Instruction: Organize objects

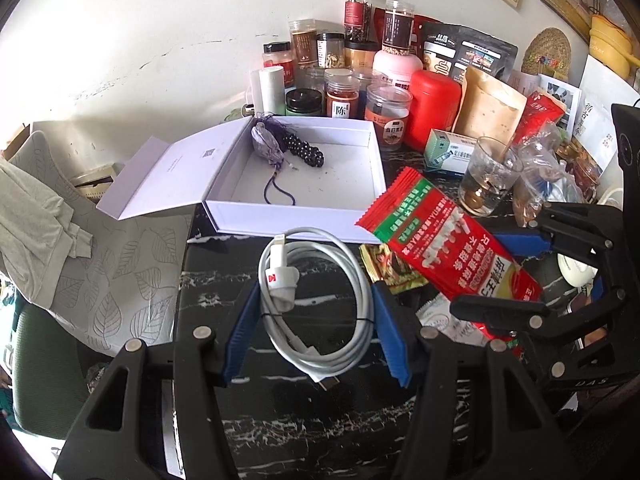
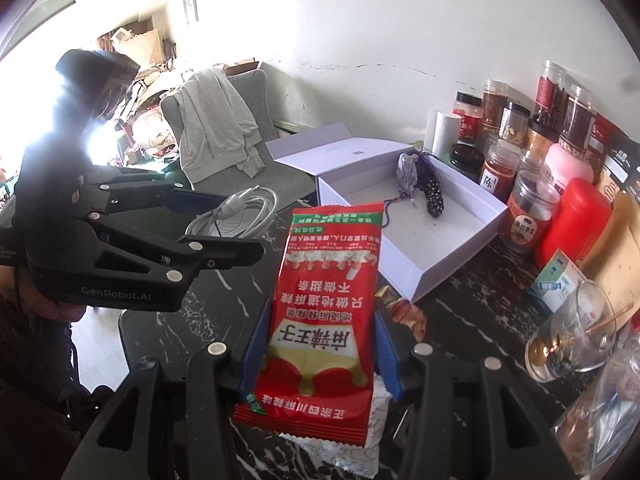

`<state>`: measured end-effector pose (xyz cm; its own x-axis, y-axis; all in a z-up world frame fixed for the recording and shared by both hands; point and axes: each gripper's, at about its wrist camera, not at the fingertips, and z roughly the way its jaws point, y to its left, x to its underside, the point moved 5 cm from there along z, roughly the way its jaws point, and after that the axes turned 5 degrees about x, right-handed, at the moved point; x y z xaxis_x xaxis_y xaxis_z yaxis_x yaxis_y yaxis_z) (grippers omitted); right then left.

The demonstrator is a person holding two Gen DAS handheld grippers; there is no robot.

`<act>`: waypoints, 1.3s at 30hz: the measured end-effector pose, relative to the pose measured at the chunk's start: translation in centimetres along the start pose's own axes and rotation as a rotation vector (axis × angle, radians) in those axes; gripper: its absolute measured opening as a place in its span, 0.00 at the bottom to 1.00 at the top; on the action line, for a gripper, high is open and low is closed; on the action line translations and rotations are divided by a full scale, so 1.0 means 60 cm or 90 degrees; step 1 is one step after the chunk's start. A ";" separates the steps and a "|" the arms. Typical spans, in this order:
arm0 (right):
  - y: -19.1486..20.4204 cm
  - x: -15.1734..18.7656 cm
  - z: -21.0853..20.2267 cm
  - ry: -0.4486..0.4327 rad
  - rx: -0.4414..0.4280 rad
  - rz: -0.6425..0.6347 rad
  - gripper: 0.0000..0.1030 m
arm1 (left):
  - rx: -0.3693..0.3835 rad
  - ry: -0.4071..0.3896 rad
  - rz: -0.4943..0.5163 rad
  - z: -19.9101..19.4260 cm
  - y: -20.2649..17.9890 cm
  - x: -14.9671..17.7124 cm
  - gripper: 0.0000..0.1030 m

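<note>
**Left wrist view: coiled cable and red packet both held clear of the surface, box open ahead**

Left wrist view shows the left gripper pinching a coiled white cable, the blue pads pressed on either side of the coil. The right gripper is closed on a red snack packet, held by its long edges with the top tilted toward the white box. Both loads appear lifted off the dark marble surface.

The box lies open near the surface's left edge, lid folded out over that edge, with a beaded charm at its back corner. The step in hand is judged to be the carry into the box. Each load would best be lowered over the bare front floor of the box, clear of the charm, and released only once past the near wall.

Room is tight on the right: a drinking glass and crowded jars along the back edge stand just beside the box, so that side should be approached with care. The two grippers are near each other, and one entry at a time is advised. Loose sachets lie on the surface below the packet.
</note>
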<state>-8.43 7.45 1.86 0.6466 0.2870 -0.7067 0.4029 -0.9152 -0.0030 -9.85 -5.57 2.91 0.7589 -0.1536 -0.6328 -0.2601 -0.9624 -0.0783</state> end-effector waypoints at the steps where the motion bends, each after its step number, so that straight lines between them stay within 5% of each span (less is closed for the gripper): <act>1: -0.005 -0.005 0.004 0.001 0.000 0.000 0.47 | 0.002 0.000 0.005 0.004 0.000 -0.010 0.53; 39: -0.191 -0.204 0.174 -0.011 0.048 0.012 0.47 | -0.020 -0.022 0.100 0.239 0.107 -0.317 0.53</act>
<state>-27.74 11.45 3.17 0.6424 0.2645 -0.7192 0.3402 -0.9394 -0.0416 -34.50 -5.62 3.41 0.6899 -0.2952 -0.6610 -0.3548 -0.9338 0.0467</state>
